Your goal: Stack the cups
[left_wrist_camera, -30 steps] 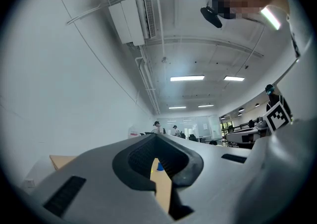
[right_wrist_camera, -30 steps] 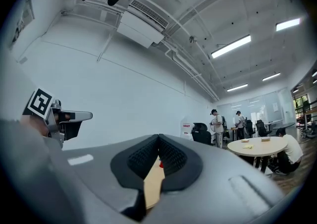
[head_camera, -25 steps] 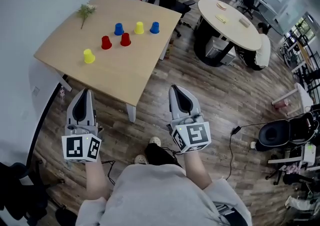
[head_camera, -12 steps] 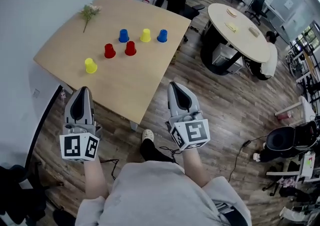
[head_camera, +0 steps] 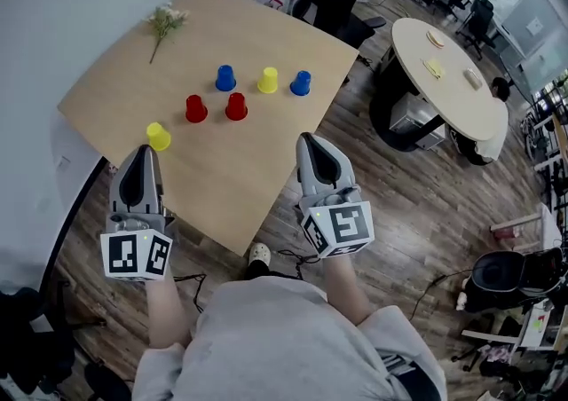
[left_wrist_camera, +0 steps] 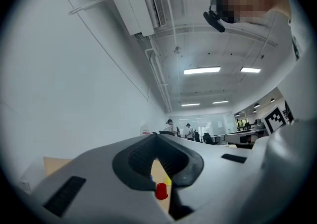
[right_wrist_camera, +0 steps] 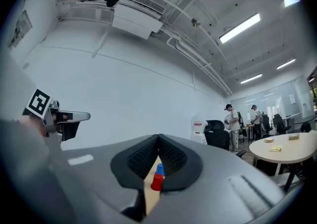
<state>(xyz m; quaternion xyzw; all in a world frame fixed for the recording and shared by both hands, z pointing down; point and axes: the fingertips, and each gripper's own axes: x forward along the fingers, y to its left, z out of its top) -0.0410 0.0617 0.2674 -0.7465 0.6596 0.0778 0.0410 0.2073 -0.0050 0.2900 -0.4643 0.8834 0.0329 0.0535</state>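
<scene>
Several small cups stand upside down and apart on the wooden table: a yellow cup, two red cups, a blue cup, a second yellow cup and a second blue cup. My left gripper is shut and empty by the table's near-left edge, short of the yellow cup. My right gripper is shut and empty over the near-right edge. Past the closed left jaws, the left gripper view shows a red cup. In the right gripper view, a red cup stands before a blue cup.
A dried flower sprig lies at the table's far-left corner. A round white table with a seated person stands to the right, with office chairs behind it. A black stool and cables are on the wooden floor at the right.
The person has stepped toward the table, so it sits closer and both grippers now reach its near edge. Both grippers have stayed shut.
</scene>
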